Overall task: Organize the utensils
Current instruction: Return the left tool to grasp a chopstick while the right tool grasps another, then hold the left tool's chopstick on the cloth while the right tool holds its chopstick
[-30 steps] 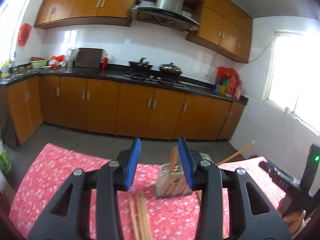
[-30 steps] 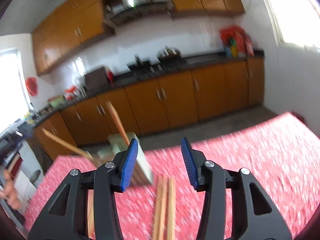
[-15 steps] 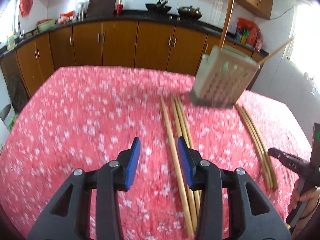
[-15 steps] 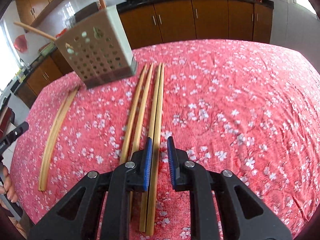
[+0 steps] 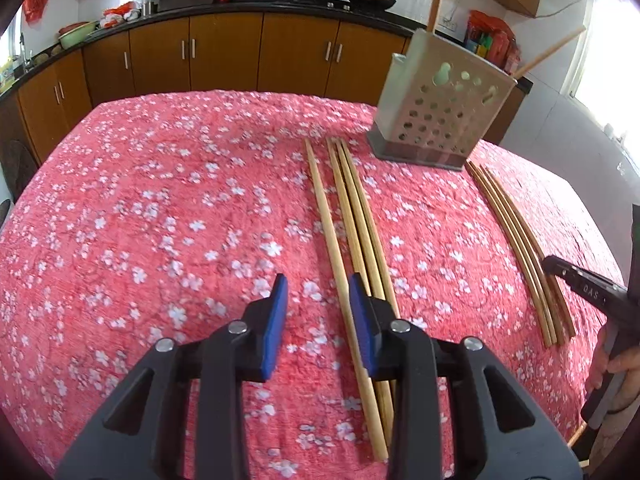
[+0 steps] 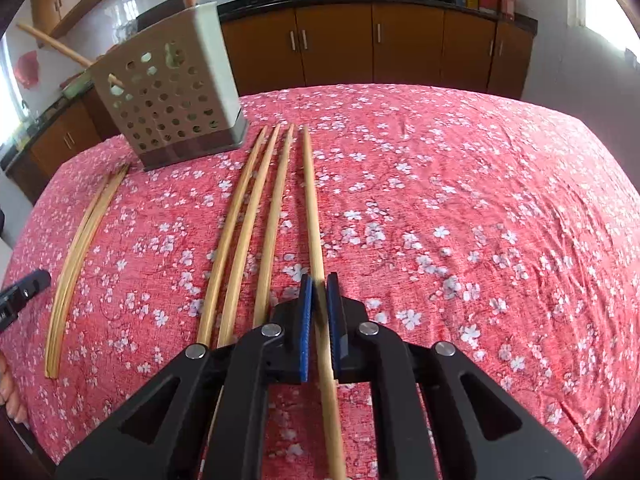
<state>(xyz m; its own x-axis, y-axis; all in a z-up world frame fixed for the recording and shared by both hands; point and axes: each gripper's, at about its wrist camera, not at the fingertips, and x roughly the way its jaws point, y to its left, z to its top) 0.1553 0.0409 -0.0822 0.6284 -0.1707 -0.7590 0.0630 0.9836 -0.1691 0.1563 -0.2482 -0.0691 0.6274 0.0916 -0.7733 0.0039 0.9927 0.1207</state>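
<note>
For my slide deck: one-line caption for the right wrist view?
Right gripper shut on one chopstick on the floral tablecloth, perforated utensil holder behind.

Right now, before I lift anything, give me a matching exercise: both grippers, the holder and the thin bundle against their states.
Things:
1. right gripper
2. left gripper
3. holder
4. thin bundle

States:
A. lying flat on the cloth, ungripped
B. jaws apart, nothing gripped
C. shut on a chopstick
D. standing, two sticks poking out

Pairs: 1-C, 2-B, 3-D, 4-A

The left jaws are closing; the leftmost chopstick lies between them, close to one pad.
</note>
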